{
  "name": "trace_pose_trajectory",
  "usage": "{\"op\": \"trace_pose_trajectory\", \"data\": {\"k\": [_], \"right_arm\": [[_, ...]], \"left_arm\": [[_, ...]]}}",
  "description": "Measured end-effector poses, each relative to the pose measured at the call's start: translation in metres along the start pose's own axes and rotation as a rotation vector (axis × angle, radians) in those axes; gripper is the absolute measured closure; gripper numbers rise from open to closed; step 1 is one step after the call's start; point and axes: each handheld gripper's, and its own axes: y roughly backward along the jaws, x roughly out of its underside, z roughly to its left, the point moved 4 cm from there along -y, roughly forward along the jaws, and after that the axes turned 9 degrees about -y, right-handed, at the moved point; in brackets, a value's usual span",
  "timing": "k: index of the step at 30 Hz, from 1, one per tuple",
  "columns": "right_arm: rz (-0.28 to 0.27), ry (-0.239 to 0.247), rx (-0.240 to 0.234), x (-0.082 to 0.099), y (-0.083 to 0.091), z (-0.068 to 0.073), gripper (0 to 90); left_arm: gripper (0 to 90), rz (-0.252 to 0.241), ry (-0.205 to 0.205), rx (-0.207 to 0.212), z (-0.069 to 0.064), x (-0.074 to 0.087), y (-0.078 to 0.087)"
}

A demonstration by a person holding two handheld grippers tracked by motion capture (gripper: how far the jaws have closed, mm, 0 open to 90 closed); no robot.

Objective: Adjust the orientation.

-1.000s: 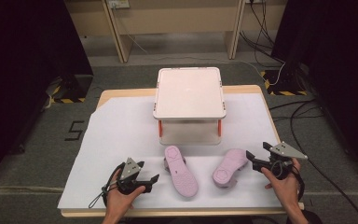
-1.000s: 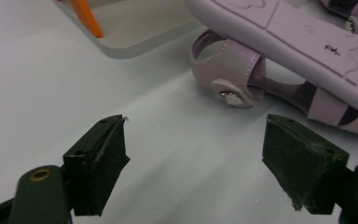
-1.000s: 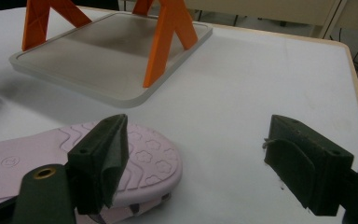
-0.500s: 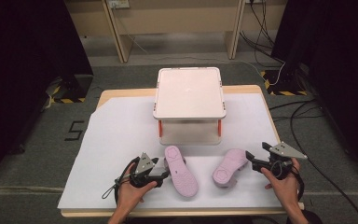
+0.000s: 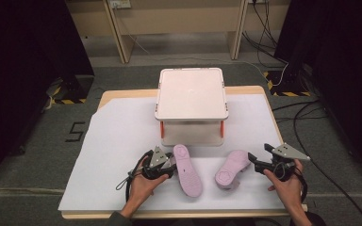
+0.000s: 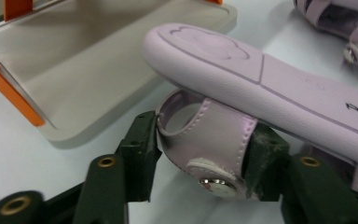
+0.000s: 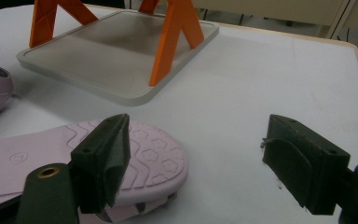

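Two lilac sandals lie sole-up on the white-covered table. My left gripper point(image 5: 172, 166) point(image 6: 203, 154) sits at the left side of the left sandal point(image 5: 187, 169) point(image 6: 270, 88). Its jaws have just been closing, and the pads now press both sides of that sandal's strap point(image 6: 205, 140), near its metal snap. My right gripper point(image 5: 258, 153) point(image 7: 200, 163) stands open beside the toe of the right sandal point(image 5: 231, 168) point(image 7: 149, 158). One of its jaws is above the sole edge, the other over bare table, and nothing is between them.
A two-level stand point(image 5: 191, 92) point(image 7: 116, 51) with a white top and orange legs stands just behind the sandals. Its lower tray point(image 6: 74, 79) is close to the left gripper. White paper point(image 5: 118, 141) covers the wooden table. Cables lie on the floor to the right.
My left gripper has moved right to the left sandal, and its jaws have narrowed around the strap. The right hand and both sandals have stayed put.
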Motion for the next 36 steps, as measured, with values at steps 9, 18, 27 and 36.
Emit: {"op": "trace_pose_trajectory", "data": {"k": [9,18,27,36], "right_arm": [[-0.002,-0.001,-0.002,0.0,0.001,0.0,23.7],[-0.002,-0.003,-0.004,-0.001,0.001,0.0,23.7],[-0.001,0.003,-0.003,0.0,0.0,0.001,23.7],[0.006,0.001,0.001,0.001,-0.001,0.0,23.8]], "left_arm": [[61.2,0.038,-0.053,0.013,-0.006,-0.01,0.004],[62.2,0.134,-0.039,-0.009,-0.001,0.006,0.05],[61.6,0.18,0.039,-0.096,0.012,0.03,0.096],[49.6,0.154,0.059,-0.104,0.006,0.019,0.07]]}}
